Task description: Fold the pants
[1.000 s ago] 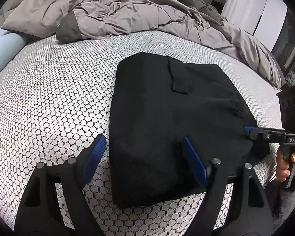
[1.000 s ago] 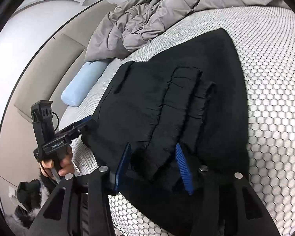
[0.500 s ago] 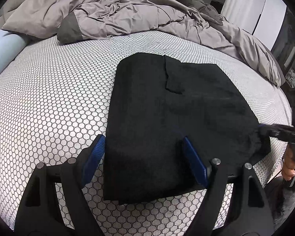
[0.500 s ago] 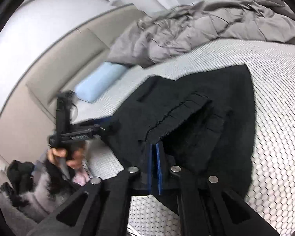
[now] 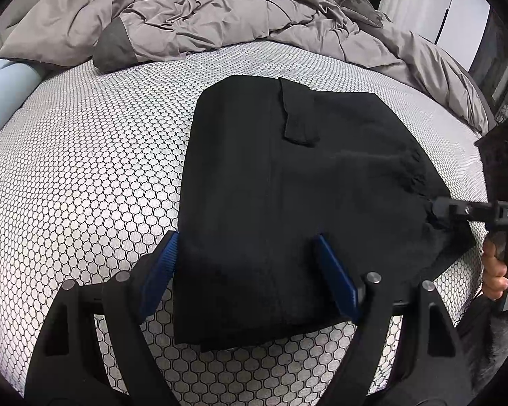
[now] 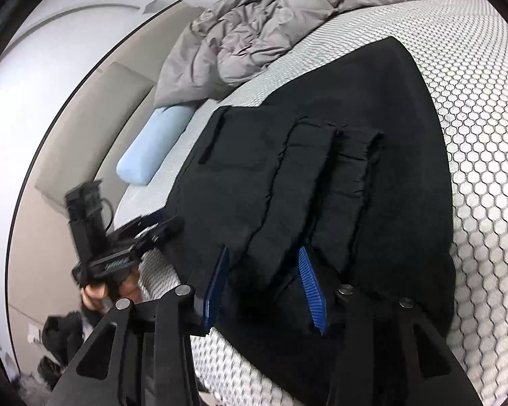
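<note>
The black pants [image 5: 288, 196] lie folded into a compact rectangle on the honeycomb-patterned mattress [image 5: 84, 176]. In the right wrist view the pants [image 6: 321, 176] show layered folded edges at the near end. My left gripper [image 5: 247, 274] is open, its blue pads straddling the near left part of the pants just above the cloth. My right gripper [image 6: 264, 287] is open at the pants' folded waist end, holding nothing. It shows in the left wrist view [image 5: 450, 209] at the pants' right edge. The left gripper also shows in the right wrist view [image 6: 152, 233].
A crumpled grey duvet [image 5: 193, 17] is piled across the far side of the bed. A light blue bolster pillow [image 6: 155, 145] lies at the headboard side. The mattress edge runs close in front of both grippers.
My right gripper closed on the folded waist end half a second ago and has now opened and let go. The pants settled flatter. My left gripper stayed open and barely moved.
</note>
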Motion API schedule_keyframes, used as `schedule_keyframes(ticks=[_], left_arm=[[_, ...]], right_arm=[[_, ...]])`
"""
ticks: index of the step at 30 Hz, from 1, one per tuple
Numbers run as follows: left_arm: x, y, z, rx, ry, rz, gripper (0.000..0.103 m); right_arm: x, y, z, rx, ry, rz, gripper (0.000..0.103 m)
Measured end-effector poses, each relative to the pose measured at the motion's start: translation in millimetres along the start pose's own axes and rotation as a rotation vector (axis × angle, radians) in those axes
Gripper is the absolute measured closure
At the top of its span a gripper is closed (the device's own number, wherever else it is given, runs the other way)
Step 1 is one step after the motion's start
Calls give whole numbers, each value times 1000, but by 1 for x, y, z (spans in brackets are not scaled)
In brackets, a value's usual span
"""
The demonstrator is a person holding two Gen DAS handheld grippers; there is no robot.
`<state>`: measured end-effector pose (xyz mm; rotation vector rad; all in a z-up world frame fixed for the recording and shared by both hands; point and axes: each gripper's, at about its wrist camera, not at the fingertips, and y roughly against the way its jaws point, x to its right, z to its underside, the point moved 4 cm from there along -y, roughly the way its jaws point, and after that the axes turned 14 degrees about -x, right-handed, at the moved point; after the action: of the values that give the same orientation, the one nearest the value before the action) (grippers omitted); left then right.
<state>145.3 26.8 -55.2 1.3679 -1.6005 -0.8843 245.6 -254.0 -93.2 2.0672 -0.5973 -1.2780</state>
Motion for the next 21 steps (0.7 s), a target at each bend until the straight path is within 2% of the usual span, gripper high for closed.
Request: schedule_keyframes(ticks=[2, 4, 5, 6, 7, 10, 14, 16, 18, 19, 21], left_arm=[[-1, 0, 0, 1, 3, 0, 24], [-3, 0, 0, 0, 7, 3, 24], [-3, 1, 0, 1, 10, 8, 24], [-3, 2, 0, 3, 11, 13, 24], [-3, 4, 0, 6, 11, 20, 24], [-1, 18, 2, 38, -8, 59, 24], [-1, 28, 3, 67, -23, 68, 24], [-5, 22, 2, 49, -7, 51, 24], [-8, 13, 1, 19, 10, 30, 24], [-9, 7, 1, 3, 11, 17, 24], [-7, 2, 2, -16, 1, 9, 24]], right_arm=[[-1, -4, -5, 12, -2, -12, 60], [-5, -10, -7, 14, 15, 37, 76], [-9, -11, -7, 17, 31, 45, 78], [-13, -9, -8, 39, 42, 48, 90], [-20, -5, -7, 57, 66, 39, 96], [-41, 23, -3, 127, 135, 45, 97], [-21, 39, 2, 110, 74, 56, 98], [3, 25, 2, 64, 1, 148, 96], [14, 16, 2, 42, -43, 134, 95], [13, 19, 1, 52, -38, 118, 93], [7, 30, 3, 69, -9, 139, 90]])
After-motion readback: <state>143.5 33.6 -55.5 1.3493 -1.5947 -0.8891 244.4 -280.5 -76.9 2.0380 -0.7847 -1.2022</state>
